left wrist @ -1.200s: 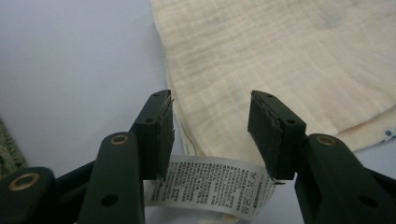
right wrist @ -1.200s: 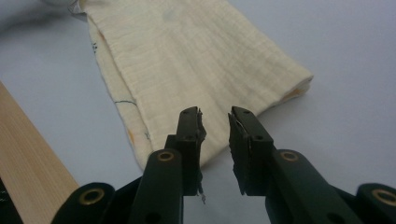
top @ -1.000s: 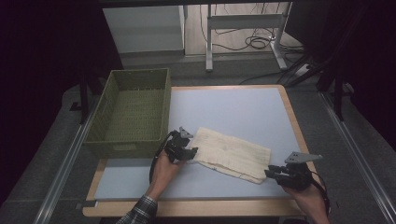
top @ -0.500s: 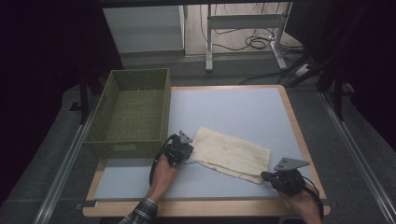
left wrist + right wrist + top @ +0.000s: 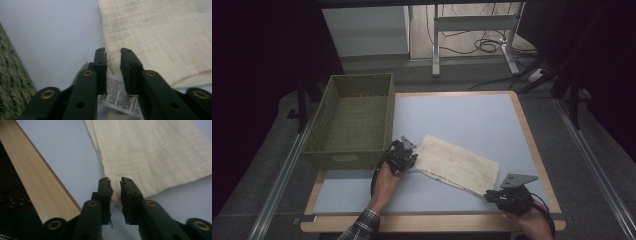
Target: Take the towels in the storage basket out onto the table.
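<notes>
On the pale blue surface [image 5: 462, 120] with its wooden rim, a folded cream cloth [image 5: 457, 162] is lying flat and slanted, stretching from the left tongs [image 5: 404, 156] at its upper-left corner to the right tongs [image 5: 498, 196] at its lower-right corner. A green woven basket [image 5: 354, 120] is sitting at the left side of the surface, just beside the left tongs and apart from the cloth. Beyond the far edge, a dim floor is carrying a metal frame and loose cables [image 5: 472, 42]. In the left gripper view, the left tongs are standing narrow, having just been opening, with the cloth's frayed edge [image 5: 113, 56] lying in the gap between the jaws and a white printed label [image 5: 117, 96] showing beneath them. In the right gripper view, the right tongs [image 5: 115, 182] are likewise standing narrow, having just been opening, with the cloth's corner [image 5: 115, 196] sitting between the jaws, beside the wooden rim [image 5: 37, 185].
</notes>
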